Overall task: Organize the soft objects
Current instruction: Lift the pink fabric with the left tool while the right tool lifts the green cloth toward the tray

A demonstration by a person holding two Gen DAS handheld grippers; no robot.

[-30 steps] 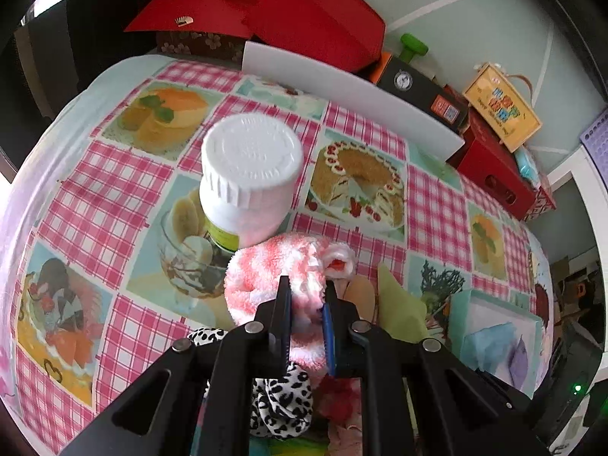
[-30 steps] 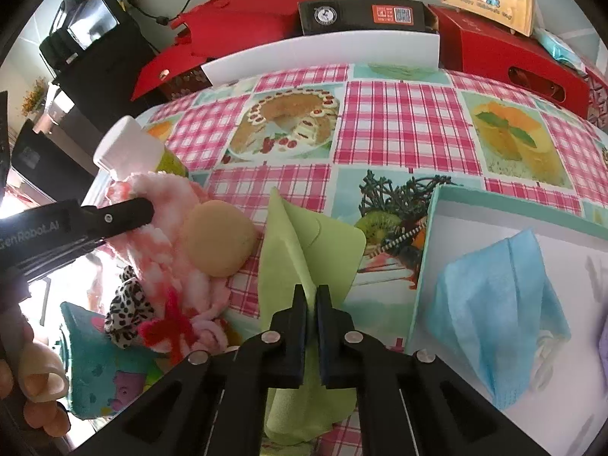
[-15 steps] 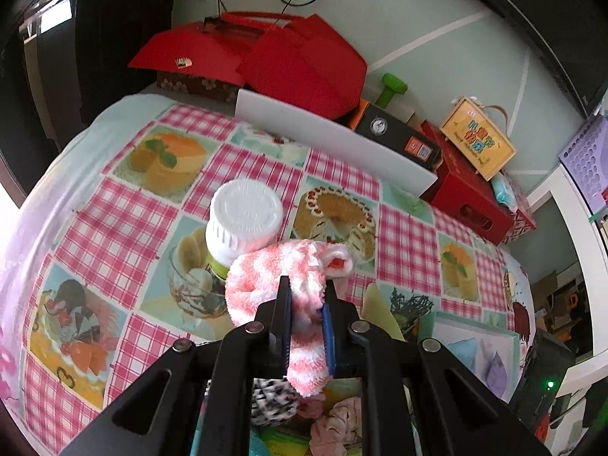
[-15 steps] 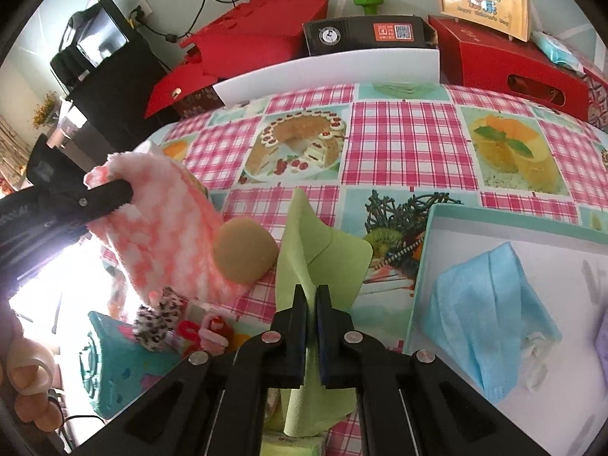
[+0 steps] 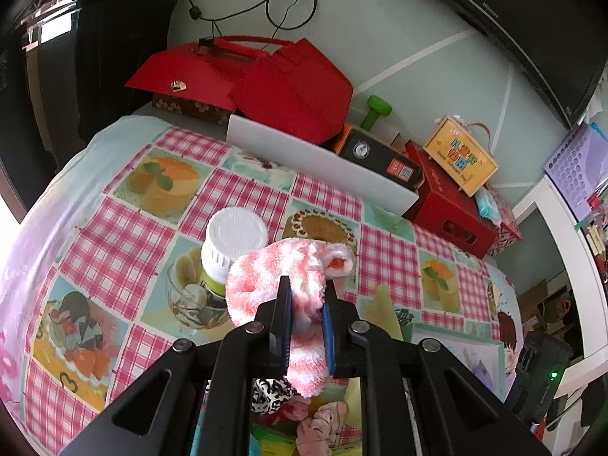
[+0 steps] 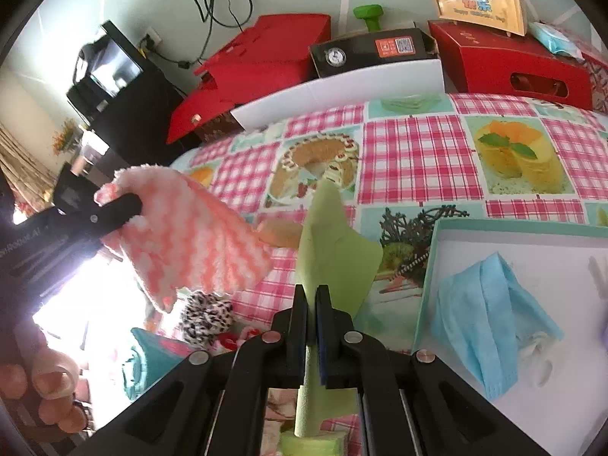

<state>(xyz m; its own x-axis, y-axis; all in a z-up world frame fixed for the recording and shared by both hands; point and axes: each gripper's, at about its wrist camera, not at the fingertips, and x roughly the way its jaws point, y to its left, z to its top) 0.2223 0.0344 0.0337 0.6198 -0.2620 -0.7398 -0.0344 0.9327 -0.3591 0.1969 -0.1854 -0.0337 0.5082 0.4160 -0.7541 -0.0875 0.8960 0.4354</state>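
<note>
My left gripper (image 5: pixel 306 290) is shut on a fluffy pink-and-white striped sock (image 5: pixel 281 266) and holds it in the air above the checked tablecloth; it also shows in the right wrist view (image 6: pixel 190 235). My right gripper (image 6: pixel 311 292) is shut on a light green cloth (image 6: pixel 334 250) and holds it lifted above the table. A leopard-print scrunchie (image 6: pixel 207 313) and pink scrunchies (image 5: pixel 323 421) lie below. A blue face mask (image 6: pixel 482 311) lies in a white tray (image 6: pixel 532 239) at the right.
A white-capped bottle (image 5: pixel 235 243) stands just behind the sock. A round tan puff (image 6: pixel 281 230) lies on the cloth. Red boxes (image 5: pixel 266 76), a white board (image 5: pixel 323 163) and a black box (image 5: pixel 380 155) line the table's far edge. A teal item (image 6: pixel 152 357) lies near the front left.
Both grippers have risen. The sock has come up off the table and hangs free; the green cloth has been lifted higher too.
</note>
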